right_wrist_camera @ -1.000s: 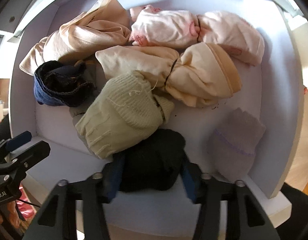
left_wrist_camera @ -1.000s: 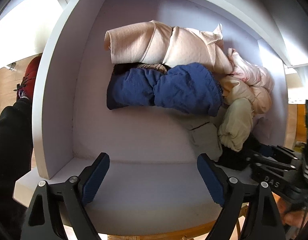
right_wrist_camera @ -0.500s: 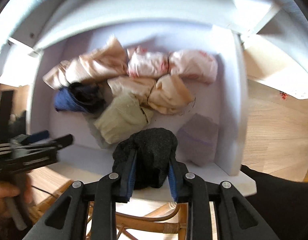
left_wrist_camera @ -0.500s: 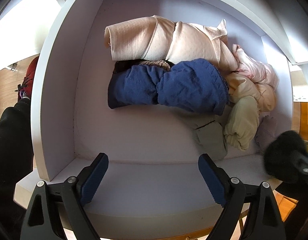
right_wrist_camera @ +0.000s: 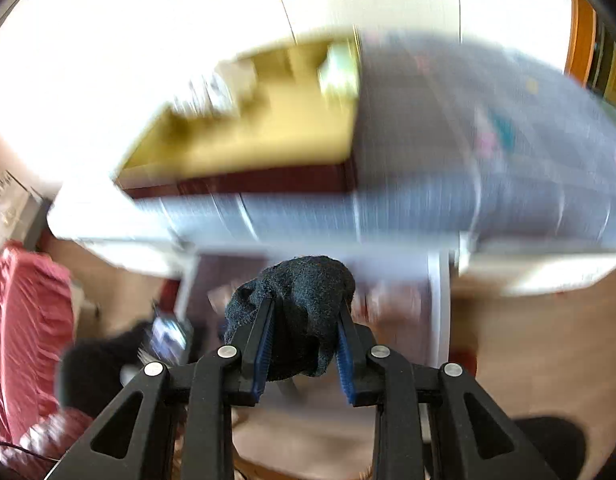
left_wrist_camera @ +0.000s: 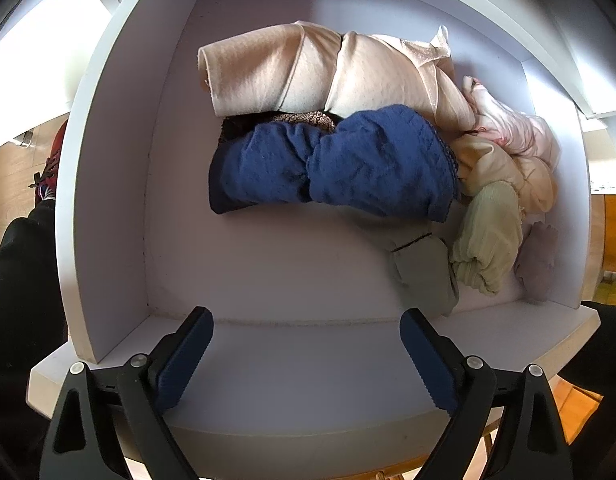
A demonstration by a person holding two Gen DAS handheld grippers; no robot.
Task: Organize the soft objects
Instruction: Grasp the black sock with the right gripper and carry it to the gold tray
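Observation:
My right gripper (right_wrist_camera: 305, 346) is shut on a black sock bundle (right_wrist_camera: 298, 304), held up in the air; the background of the right wrist view is blurred by motion. My left gripper (left_wrist_camera: 306, 354) hangs open over the front ledge of a white drawer (left_wrist_camera: 108, 184), pointing straight down, with nothing between its pads. Inside the drawer lie rolled soft items: a beige roll (left_wrist_camera: 316, 72) at the back, a blue roll (left_wrist_camera: 340, 164) in front of it, pink and cream bundles (left_wrist_camera: 516, 152) at the right, a pale green sock (left_wrist_camera: 488, 248), a grey-green sock (left_wrist_camera: 424, 272) and a mauve sock (left_wrist_camera: 538, 256).
The drawer's left half has a bare floor (left_wrist_camera: 248, 264). A dark sleeve (left_wrist_camera: 20, 280) and a red shoe (left_wrist_camera: 52, 160) show left of the drawer. In the right wrist view, a blurred white cabinet (right_wrist_camera: 428, 208) and a pink-red cloth (right_wrist_camera: 20, 320) appear.
My right gripper closed on the black sock bundle in the drawer's front right, then lifted it up and out, tilting towards level. The left gripper stayed where it was.

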